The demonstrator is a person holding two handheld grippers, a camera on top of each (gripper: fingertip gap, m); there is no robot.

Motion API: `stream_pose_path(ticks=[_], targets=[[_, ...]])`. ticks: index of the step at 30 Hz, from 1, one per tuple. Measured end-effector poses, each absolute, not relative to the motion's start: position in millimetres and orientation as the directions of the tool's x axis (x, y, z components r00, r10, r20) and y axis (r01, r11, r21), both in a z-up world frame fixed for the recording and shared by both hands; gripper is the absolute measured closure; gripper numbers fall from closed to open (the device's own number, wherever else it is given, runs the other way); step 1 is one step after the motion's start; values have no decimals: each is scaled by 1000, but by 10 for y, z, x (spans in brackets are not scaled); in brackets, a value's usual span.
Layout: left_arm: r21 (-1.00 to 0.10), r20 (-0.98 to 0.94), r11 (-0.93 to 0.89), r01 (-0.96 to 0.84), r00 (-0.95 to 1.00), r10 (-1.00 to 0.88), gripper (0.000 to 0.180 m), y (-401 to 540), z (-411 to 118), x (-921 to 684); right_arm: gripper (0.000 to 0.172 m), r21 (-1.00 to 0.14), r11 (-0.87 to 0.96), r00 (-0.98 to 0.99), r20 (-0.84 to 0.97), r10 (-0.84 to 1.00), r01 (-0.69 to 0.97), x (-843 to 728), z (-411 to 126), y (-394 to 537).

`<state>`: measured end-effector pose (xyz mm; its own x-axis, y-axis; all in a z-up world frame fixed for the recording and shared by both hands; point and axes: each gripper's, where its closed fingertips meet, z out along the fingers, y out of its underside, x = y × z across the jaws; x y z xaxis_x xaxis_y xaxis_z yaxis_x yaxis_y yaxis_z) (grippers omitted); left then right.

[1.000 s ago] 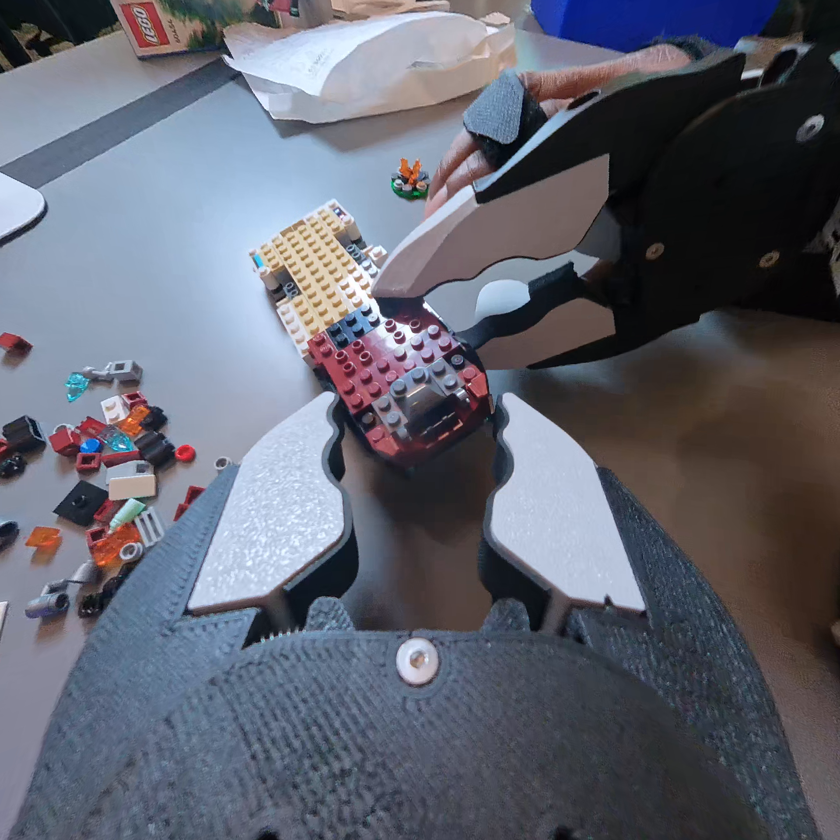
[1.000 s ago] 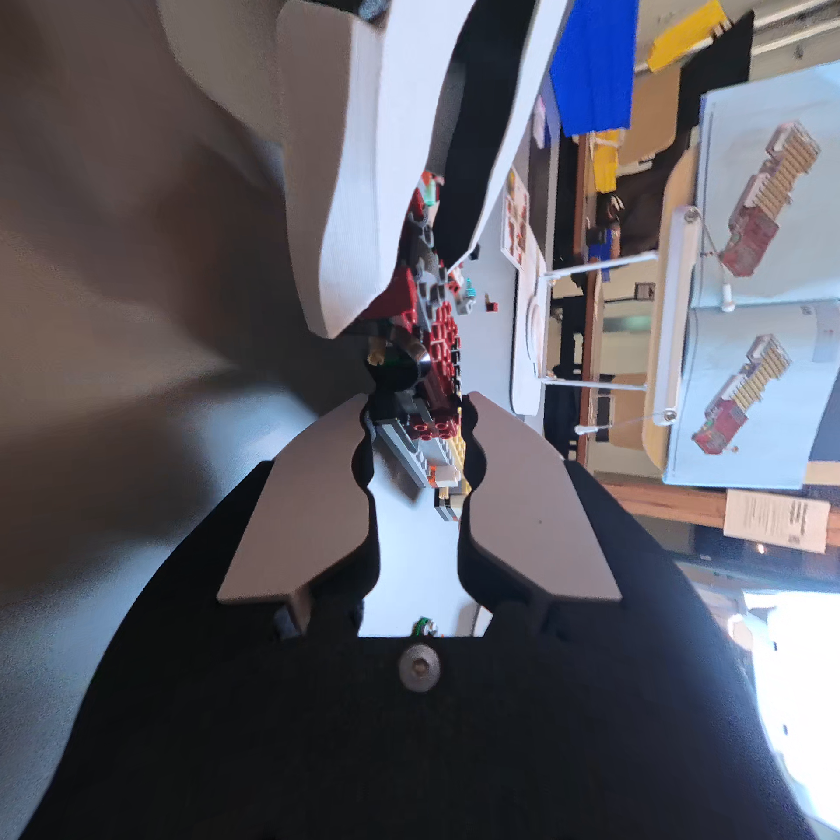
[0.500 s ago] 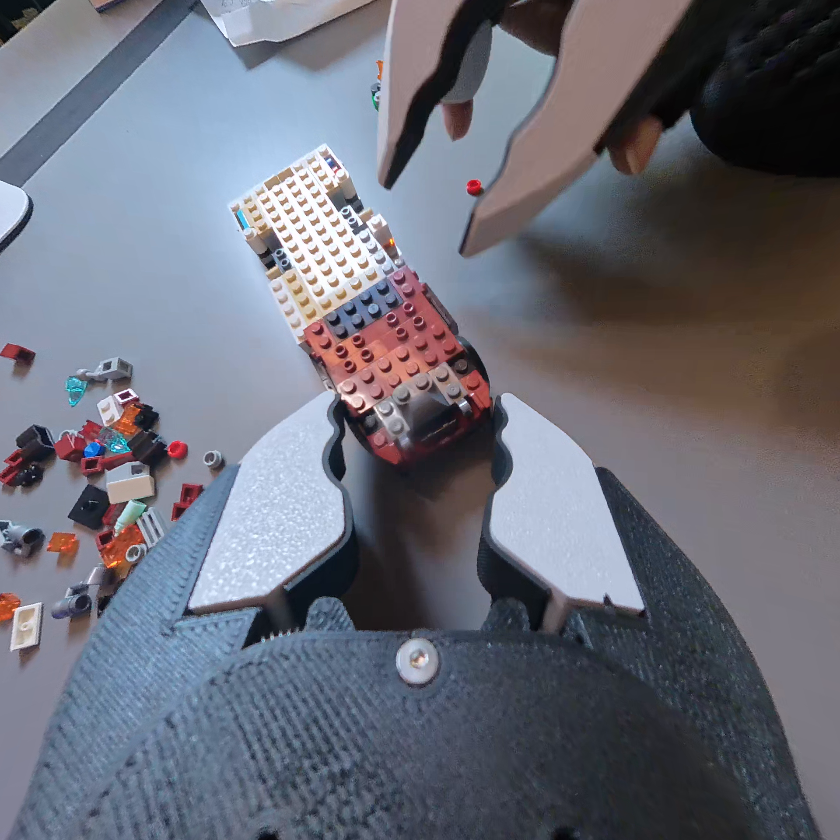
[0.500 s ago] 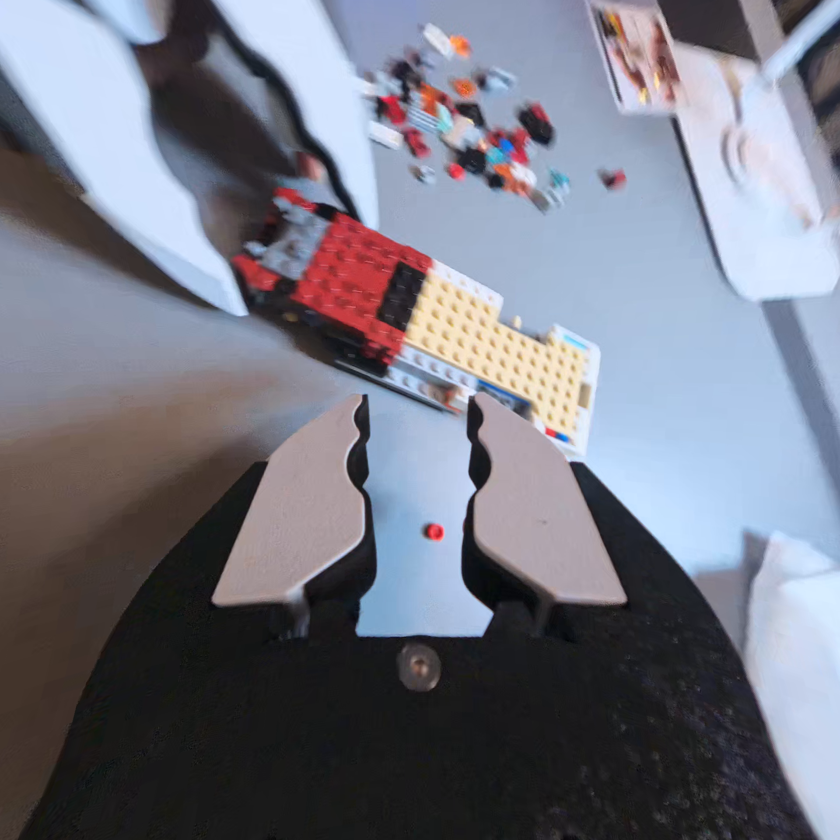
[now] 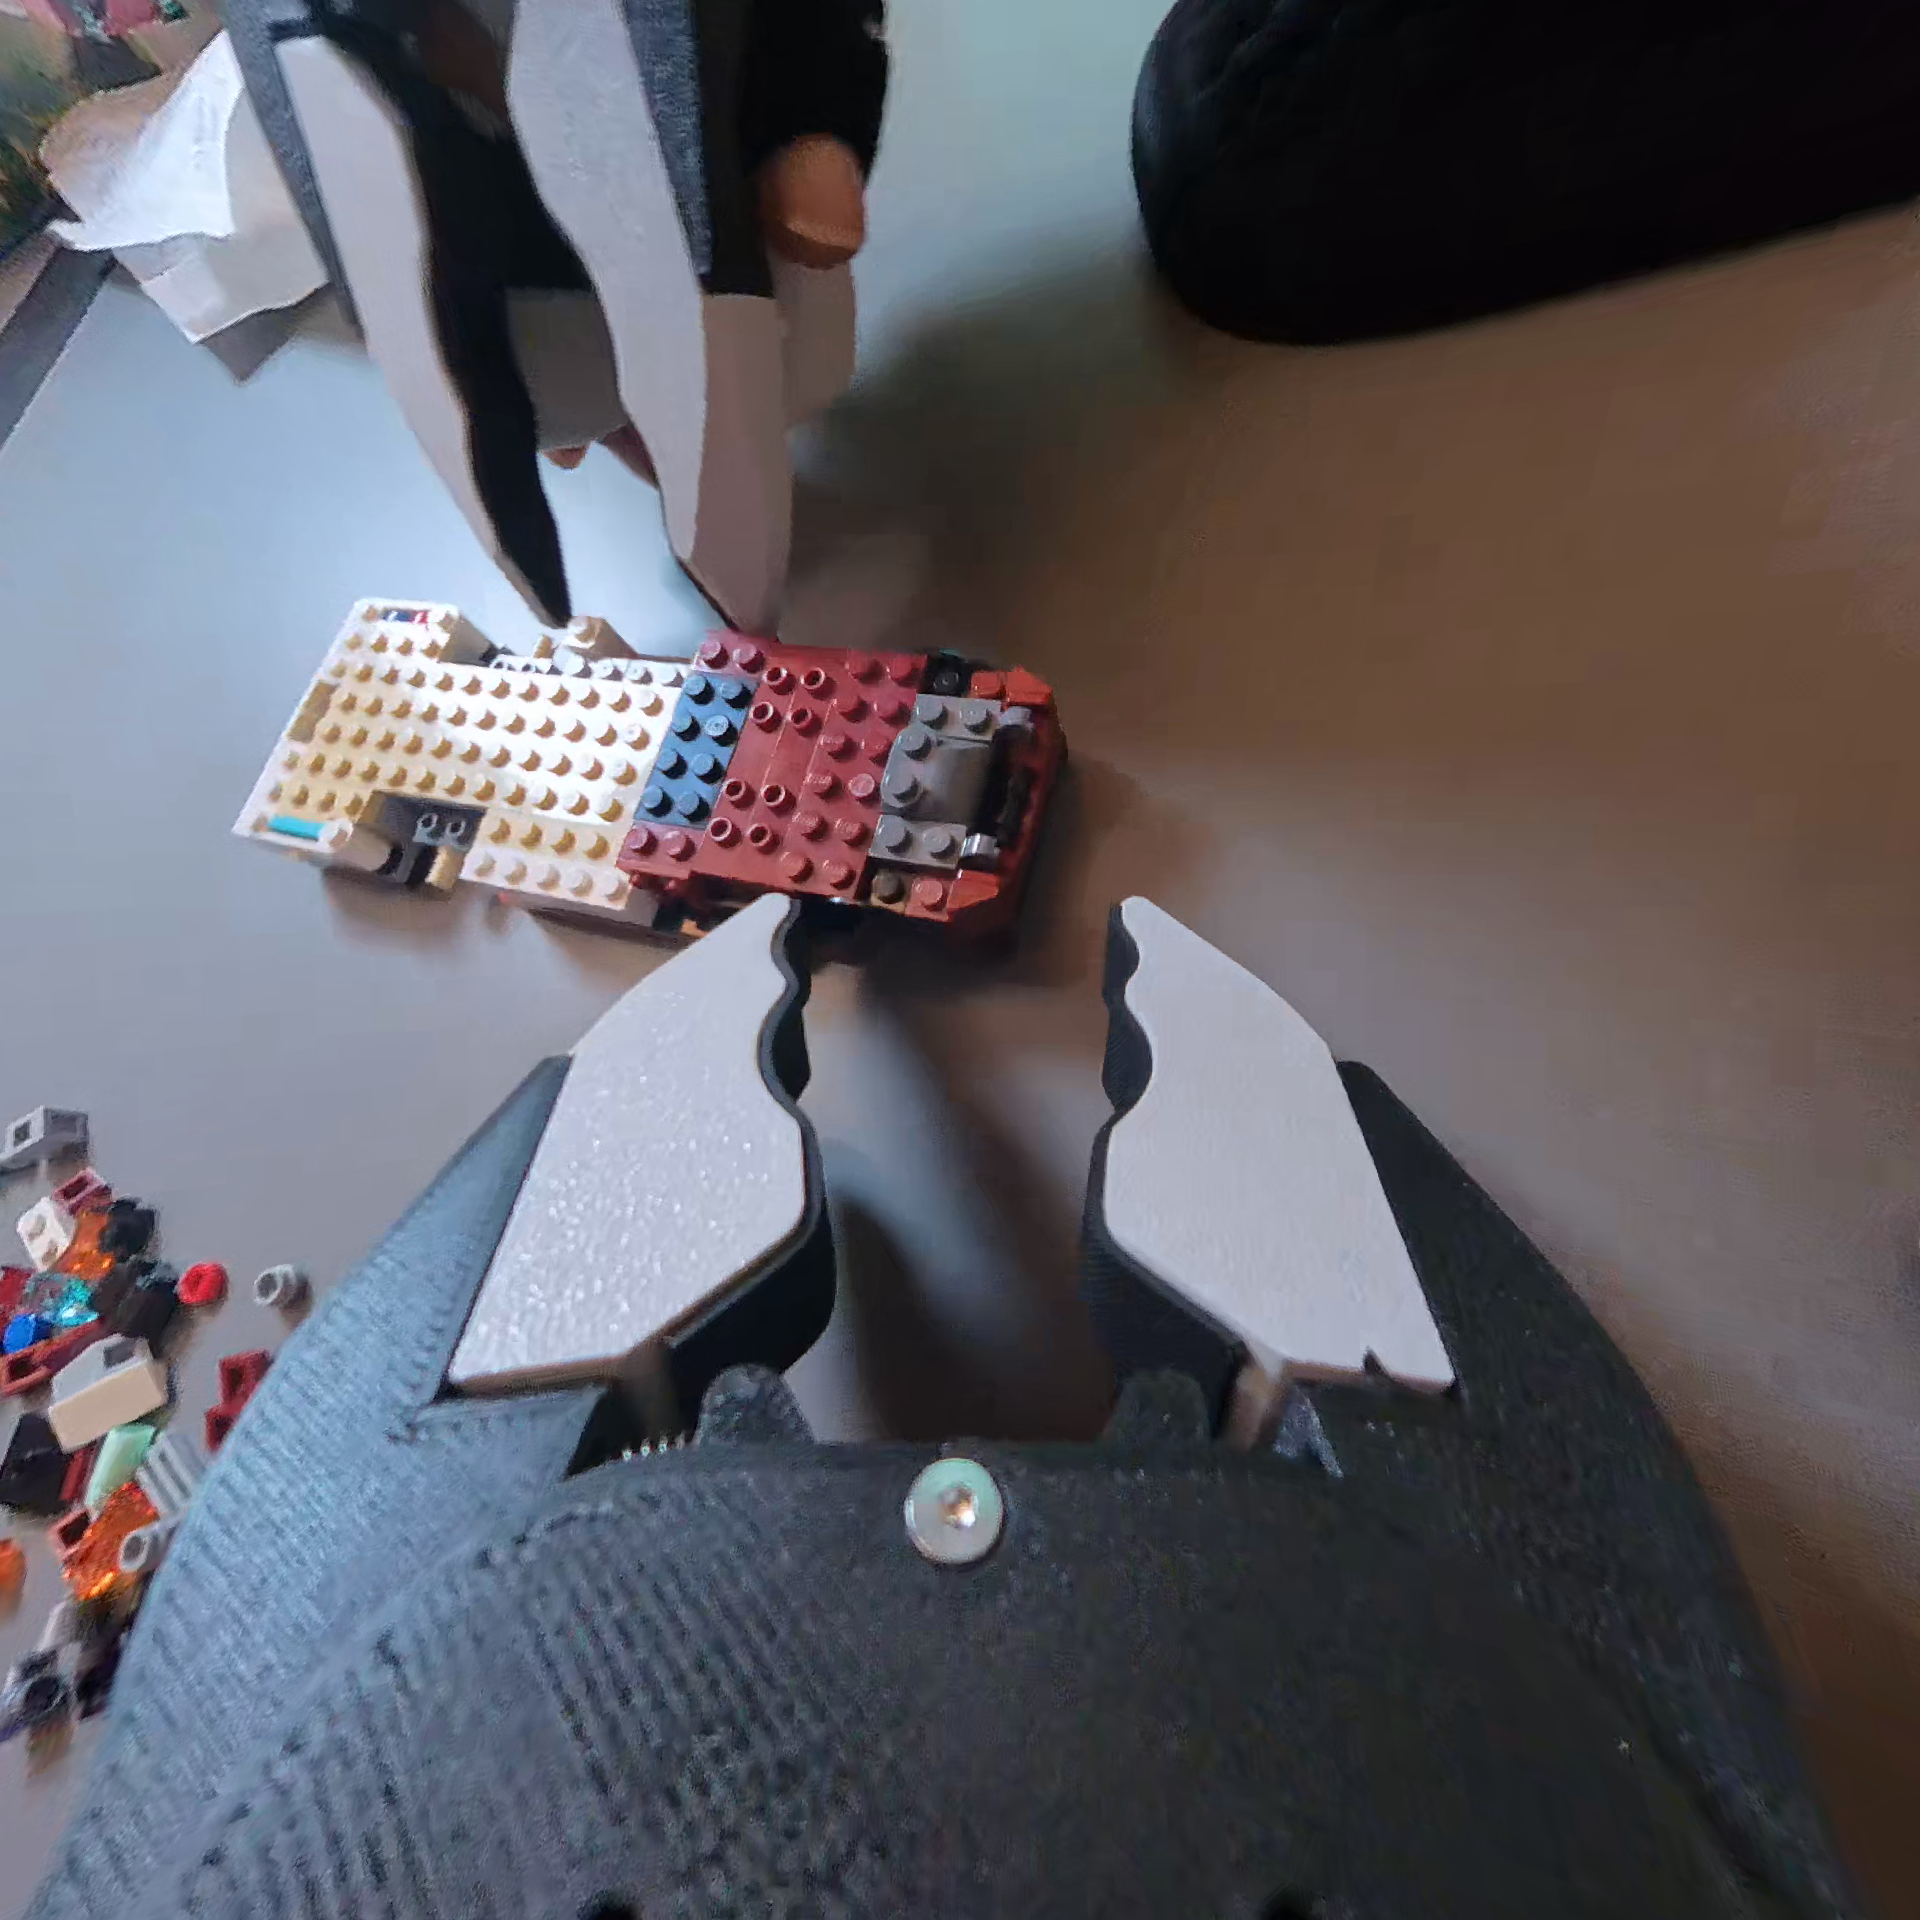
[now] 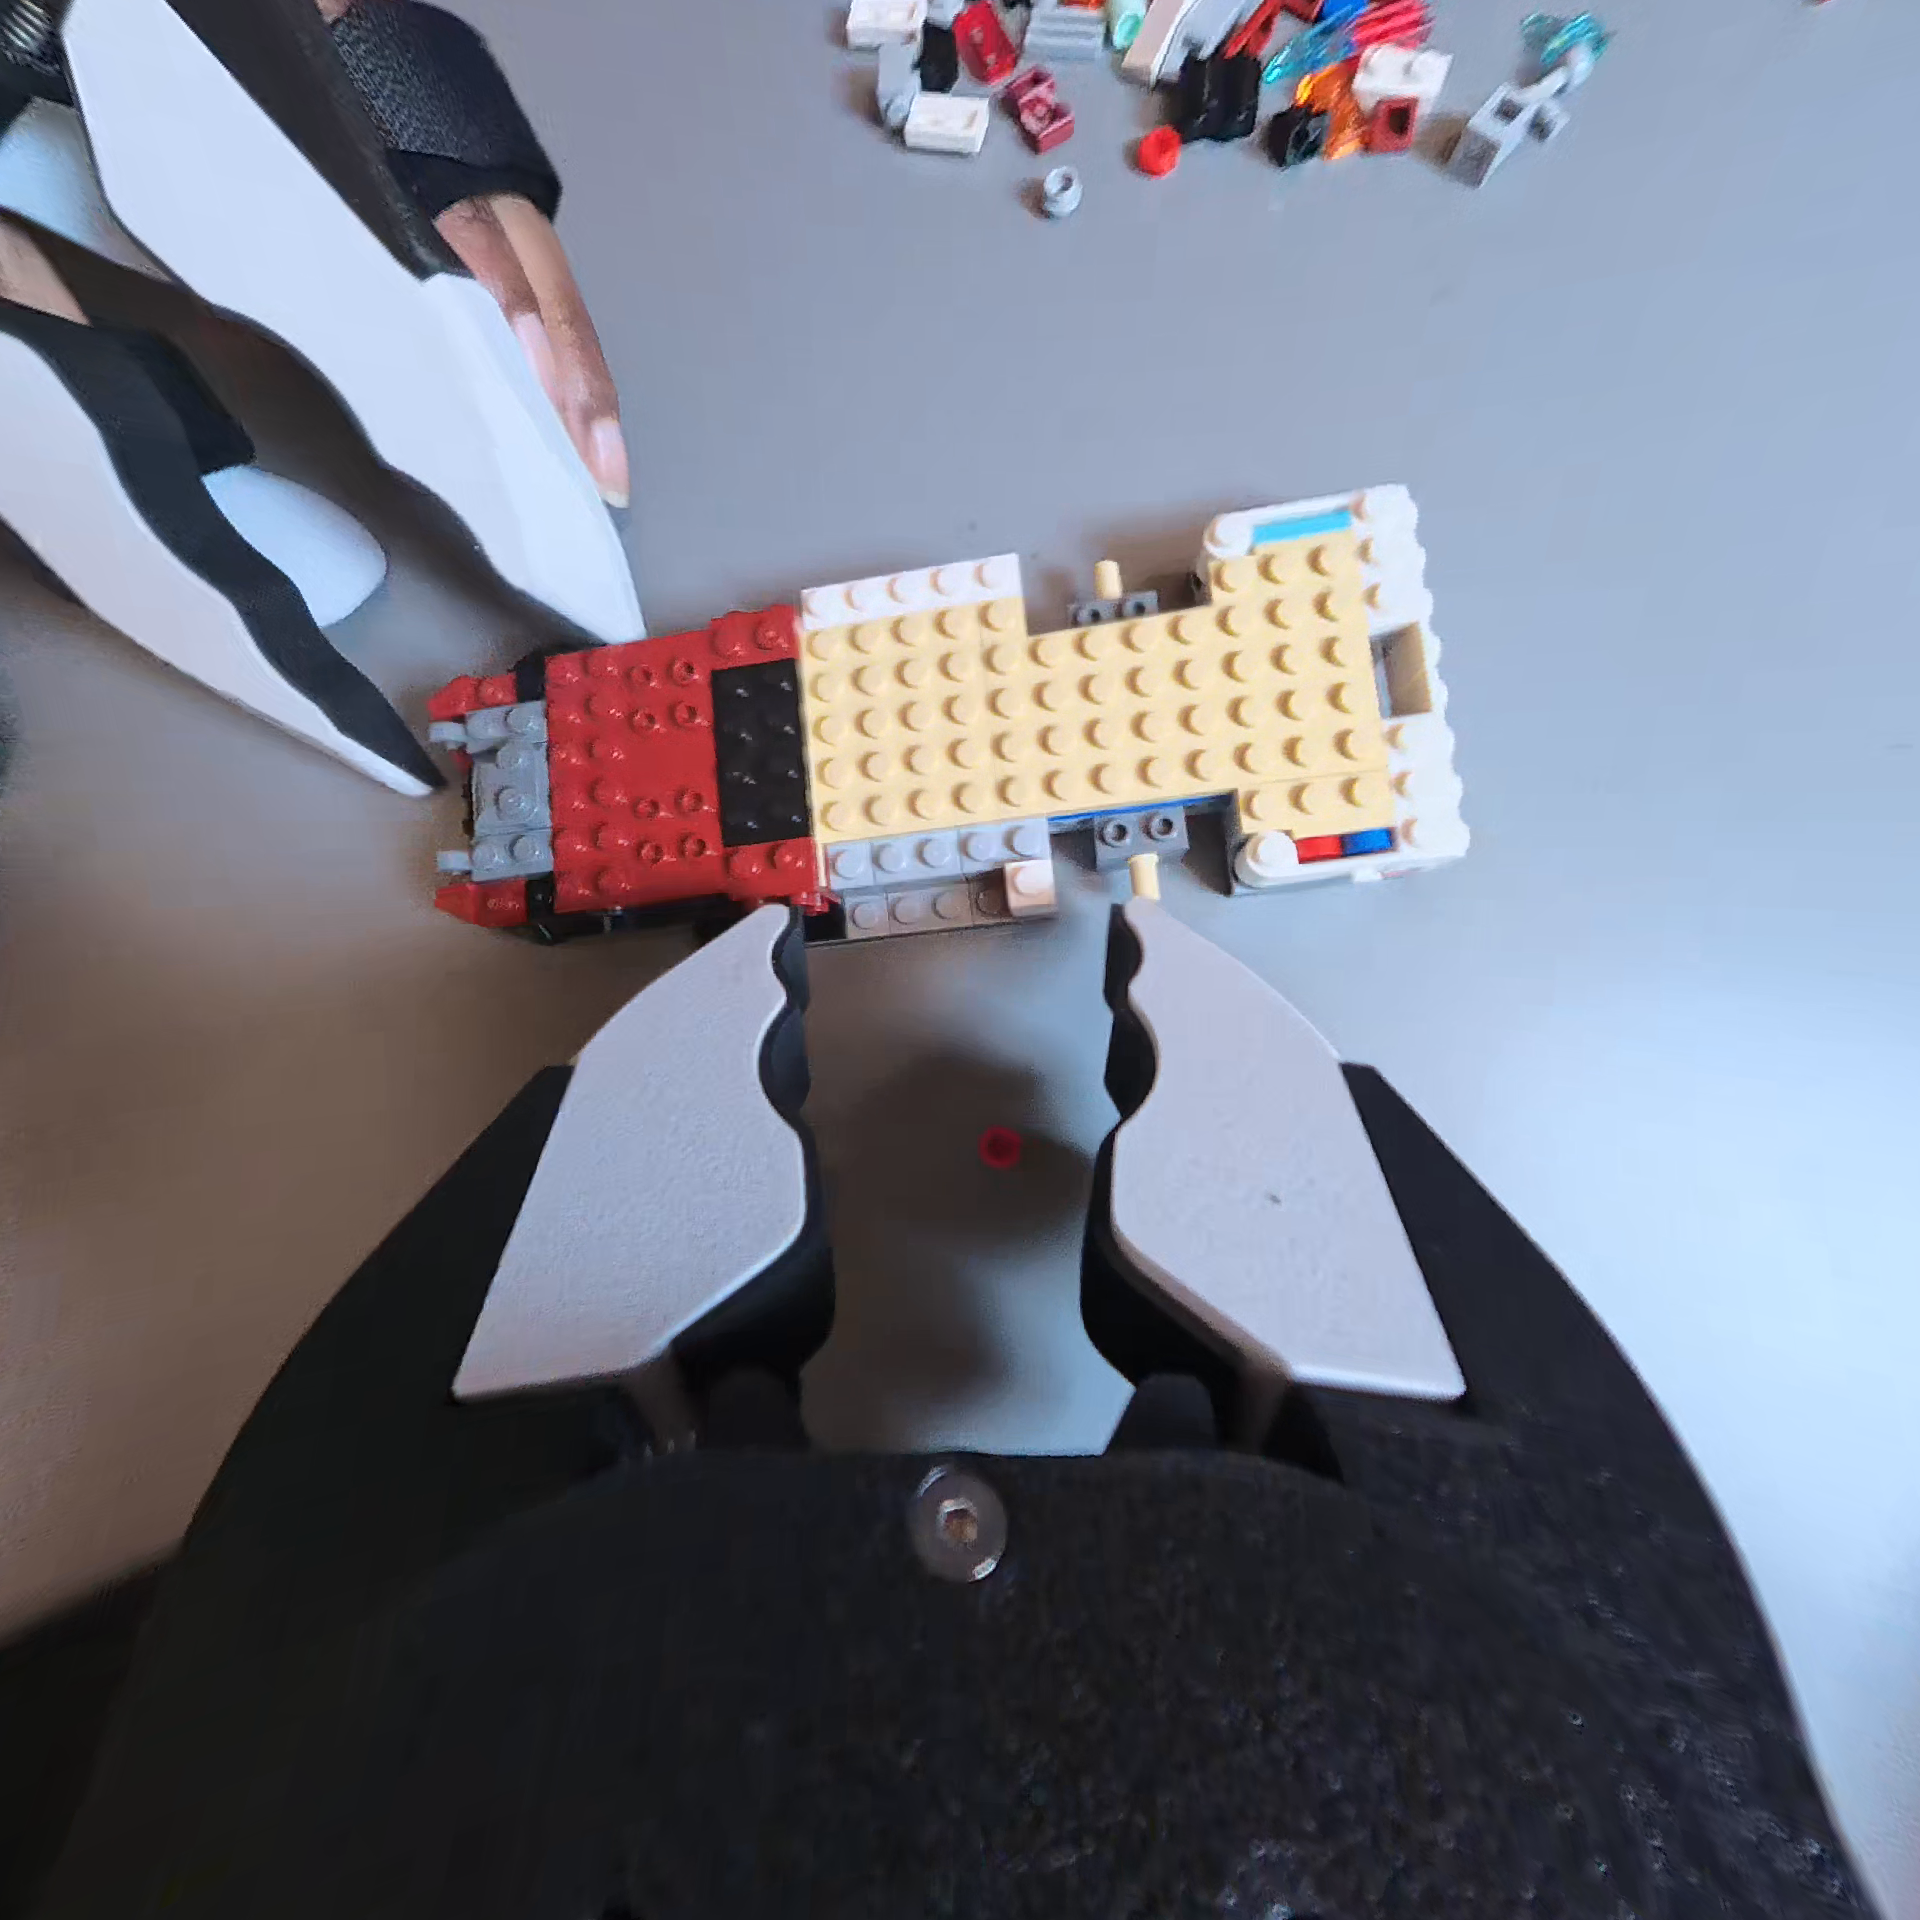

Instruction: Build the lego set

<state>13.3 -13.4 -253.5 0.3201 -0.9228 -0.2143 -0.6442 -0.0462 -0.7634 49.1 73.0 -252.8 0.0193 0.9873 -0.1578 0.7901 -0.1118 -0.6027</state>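
The grey worktop (image 6: 1558, 1091) carries everything, and the largest thing on it is a flat brick-built vehicle chassis (image 6: 1039, 727), lying lengthwise between my two hands. Its front part is dark red with a black strip and a grey block at the nose; the longer rear part is tan, edged in white. It carries no cab or bodywork above the studded plates, and no wheels are plain to see, so I judge the build only partly done.

My left gripper (image 5: 951, 914) stands with its fingers wide, nothing between them but bare worktop; the left fingertip (image 5: 764, 914) sits just at the red section's near edge, the other beyond the nose. My right gripper (image 6: 951, 914) is likewise spread and holds nothing, its tips just beside the chassis's opposite long side, by the grey side plates and a small tan peg. In the left wrist view its fingers point down at the far edge of the red part.

To the side lies a scattered pile of loose pieces (image 6: 1195, 73), red, black, white, grey and clear orange and blue, well apart from the chassis. A white crumpled bag (image 5: 177, 208) sits farther off.

Smallest, one red round stud (image 6: 1000, 1145) lies alone on the worktop between my right fingers, untouched. Nothing blocks either hand's way to the chassis.
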Motion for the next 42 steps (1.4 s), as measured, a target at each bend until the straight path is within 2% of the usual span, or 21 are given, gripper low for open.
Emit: stream_pose_path(ticks=[3, 7, 10, 13, 16, 19, 20, 21, 24, 26, 29, 34, 42], targets=[[-779, -203, -2, -627, 256, -945, 128, -261, -2525, 252, 107, -559, -121, -41, -268, 963, 820, 542, -2564, 719], [-785, -226, 64, -616, 189, -956, 131, -370, -2508, 418, 110, -605, -147, -91, -345, 934, 783, 415, -2437, 743], [-780, -253, 92, -620, 178, -951, 130, -359, -2500, 462, 113, -614, -86, -100, -262, 960, 784, 326, -2382, 819], [-790, -254, 86, -607, 196, -947, 132, -315, -2461, 395, 116, -685, -75, -72, -183, 980, 724, 213, -2214, 907], [-864, -210, 53, -501, 263, -942, 140, -227, -2190, 312, 118, -820, -52, 52, -27, 998, 569, 40, -1887, 1224], [-948, -144, 10, -317, 402, -904, 153, 38, -1781, 99, 131, -933, 23, 311, 143, 940, 358, -151, -1326, 1771], [-967, -118, -2, -255, 456, -882, 157, 154, -1663, -12, 141, -956, 64, 379, 174, 909, 285, -218, -1105, 1926], [-978, -101, -9, -207, 513, -852, 162, 281, -1576, -146, 153, -970, 103, 434, 193, 880, 222, -295, -897, 2063], [-991, -74, -19, -129, 675, -735, 176, 619, -1452, -590, 170, -978, 180, 575, 207, 792, 104, -558, -392, 2491], [-994, -68, -18, -109, 735, -675, 180, 759, -1456, -815, 172, -980, 196, 636, 176, 752, 40, -756, -139, 2762], [-993, -69, -35, -117, 778, -625, 180, 899, -1565, -987, 172, -978, 208, 709, 166, 685, 27, -1011, 63, 3181], [-987, -82, -55, -153, 759, -646, 180, 928, -1689, -942, 172, -981, 178, 764, 170, 622, 74, -1214, 55, 3706], [-984, -97, -44, -173, 726, -681, 180, 917, -1714, -873, 172, -976, 205, 751, 193, 631, 79, -1264, 107, 3796]])
